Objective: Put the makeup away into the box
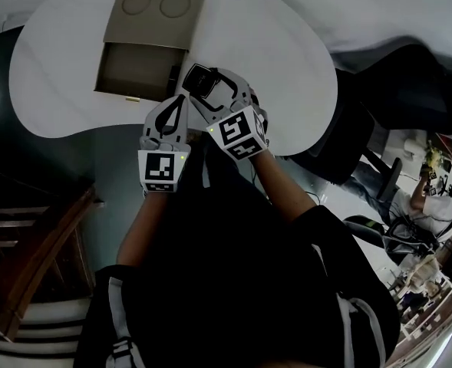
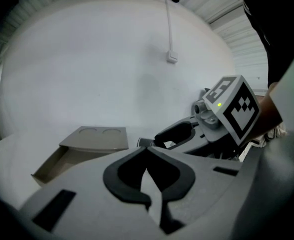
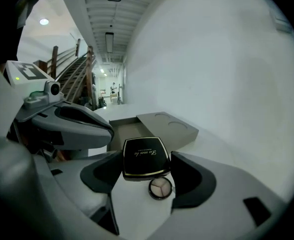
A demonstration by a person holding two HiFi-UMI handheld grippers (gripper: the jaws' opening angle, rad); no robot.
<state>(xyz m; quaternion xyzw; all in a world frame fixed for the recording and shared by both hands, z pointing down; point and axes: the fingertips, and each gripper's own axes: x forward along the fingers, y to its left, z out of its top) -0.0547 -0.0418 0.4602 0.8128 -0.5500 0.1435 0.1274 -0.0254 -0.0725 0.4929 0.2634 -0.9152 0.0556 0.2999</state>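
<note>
White rounded table (image 1: 287,67). Tan box (image 1: 145,48) on it, drawer pulled open. Right gripper (image 1: 210,83) clamped on black compact (image 3: 146,156), just beside drawer. Left gripper (image 2: 147,151) alongside, jaws together, empty. Best: carry compact level over drawer wall, lower inside, then release.

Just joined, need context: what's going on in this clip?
A person works two handheld grippers over a white table. The right claw is shut on a black square compact, held just beside the open tan box and not yet in it. The left claw is shut and empty alongside. A small round makeup piece shows just under the compact.
</note>
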